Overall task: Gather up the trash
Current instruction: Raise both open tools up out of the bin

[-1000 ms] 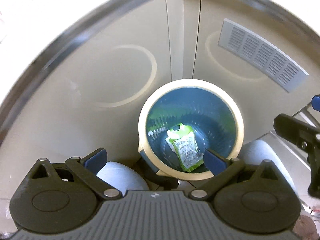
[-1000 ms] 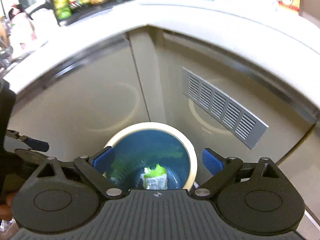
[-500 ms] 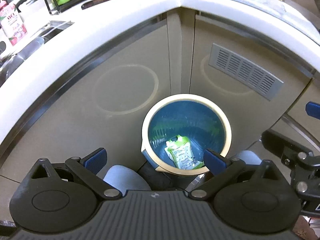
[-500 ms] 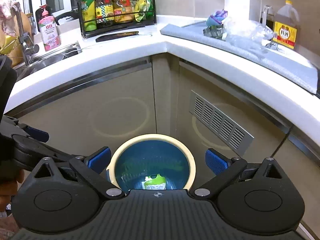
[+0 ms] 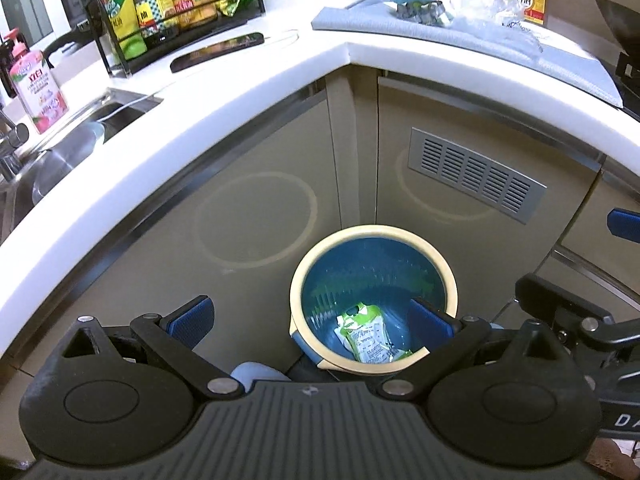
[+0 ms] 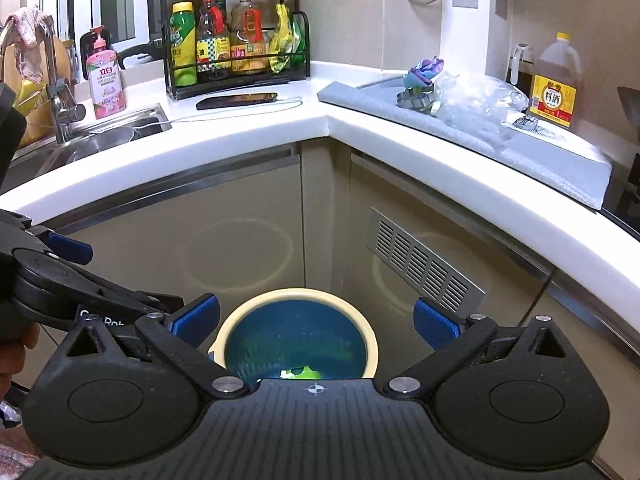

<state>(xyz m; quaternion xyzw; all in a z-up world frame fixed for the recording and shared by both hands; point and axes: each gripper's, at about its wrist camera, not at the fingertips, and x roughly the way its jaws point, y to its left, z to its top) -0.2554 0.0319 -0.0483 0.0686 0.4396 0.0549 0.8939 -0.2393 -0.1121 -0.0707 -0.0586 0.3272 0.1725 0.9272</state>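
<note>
A round bin with a cream rim (image 5: 304,276) and blue inside stands on the floor in the cabinet corner. A green and white wrapper (image 5: 364,334) lies at its bottom. My left gripper (image 5: 310,318) hangs open above the bin, nothing between its fingers. In the right wrist view the same bin (image 6: 362,322) sits below my right gripper (image 6: 316,318), also open and empty, and only the wrapper's green tip (image 6: 302,372) shows. On the grey mat (image 6: 520,152) on the counter lie a crumpled clear plastic bag (image 6: 476,100) and a purple-blue wrapper (image 6: 424,74).
White counter (image 6: 248,132) wraps the corner above beige cabinet doors with a vent grille (image 6: 424,264). A bottle rack (image 6: 236,36), a dark phone (image 6: 236,100), a pink soap bottle (image 6: 104,76), a sink (image 6: 88,140) and a large oil jug (image 6: 554,80) stand on it.
Both grippers have risen and pulled back from the bin, so the counter top has come into view. The wrapper stays in the bin. Both remain open.
</note>
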